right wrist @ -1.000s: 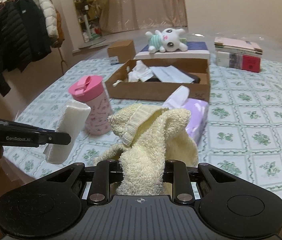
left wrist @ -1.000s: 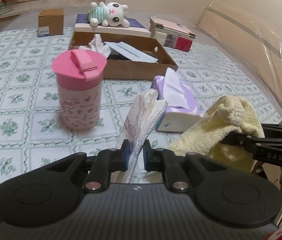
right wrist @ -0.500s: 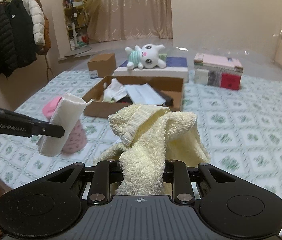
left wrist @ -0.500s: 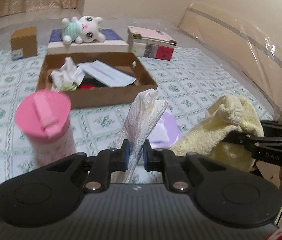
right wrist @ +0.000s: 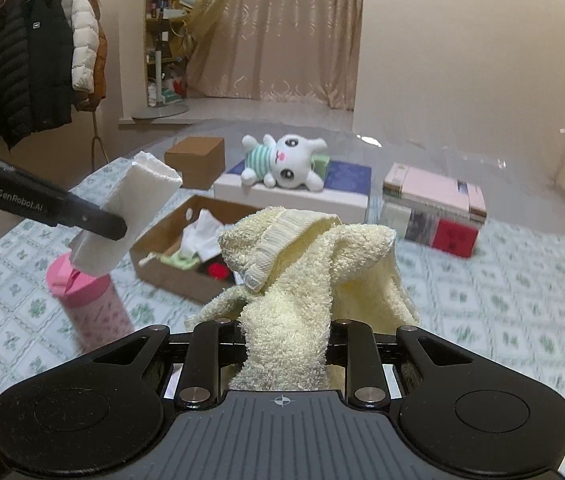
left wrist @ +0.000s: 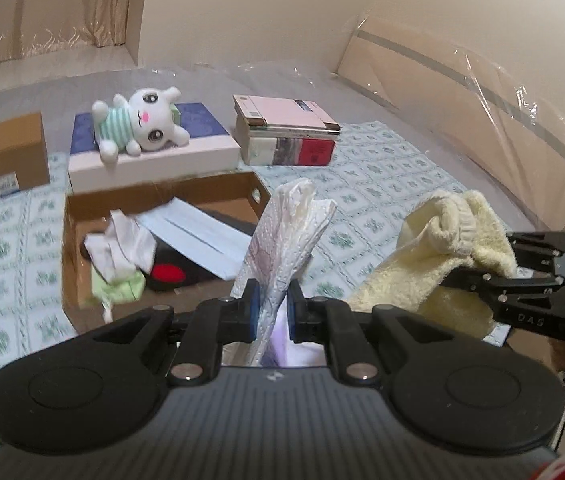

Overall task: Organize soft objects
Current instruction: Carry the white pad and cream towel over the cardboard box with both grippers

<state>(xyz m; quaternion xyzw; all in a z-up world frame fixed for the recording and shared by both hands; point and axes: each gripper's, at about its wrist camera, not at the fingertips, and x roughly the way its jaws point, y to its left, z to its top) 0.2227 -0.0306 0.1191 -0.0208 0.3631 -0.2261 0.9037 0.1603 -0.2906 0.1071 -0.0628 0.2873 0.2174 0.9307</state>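
Two soft loads carried at once, both up off the patterned bedspread (left wrist: pixel 382 168). Biggest ahead of both tools: cardboard tray (left wrist: pixel 82 216), open-topped, lying forward and left of the left gripper (left wrist: pixel 272 306), forward and slightly left of the right gripper (right wrist: pixel 284 344). Already holding crumpled white tissue (left wrist: pixel 122 240), a flat white packet and something black with a red spot.

Next in size: pale yellow towel (right wrist: pixel 306 264), bunched and draped, clenched between the right tool's jaws, folds rising above the fingertips and hanging below. Then the white padded pack (left wrist: pixel 286 232), standing upright out of the left tool's jaws, pinched tight at its lower end.

Beyond the tray: white plush toy (left wrist: pixel 138 128) lying on a flat white box, a stack of books to its right, small brown carton (left wrist: pixel 18 152) to its left. Pink-lidded cup (right wrist: pixel 82 292) below and beside the left tool.

Step in hand, by judgement: transport toward the tray. Next move calls for bringing each load over the tray's open middle, lowering past the near wall, then releasing — towel likely to sprawl over the rim unless set well in.
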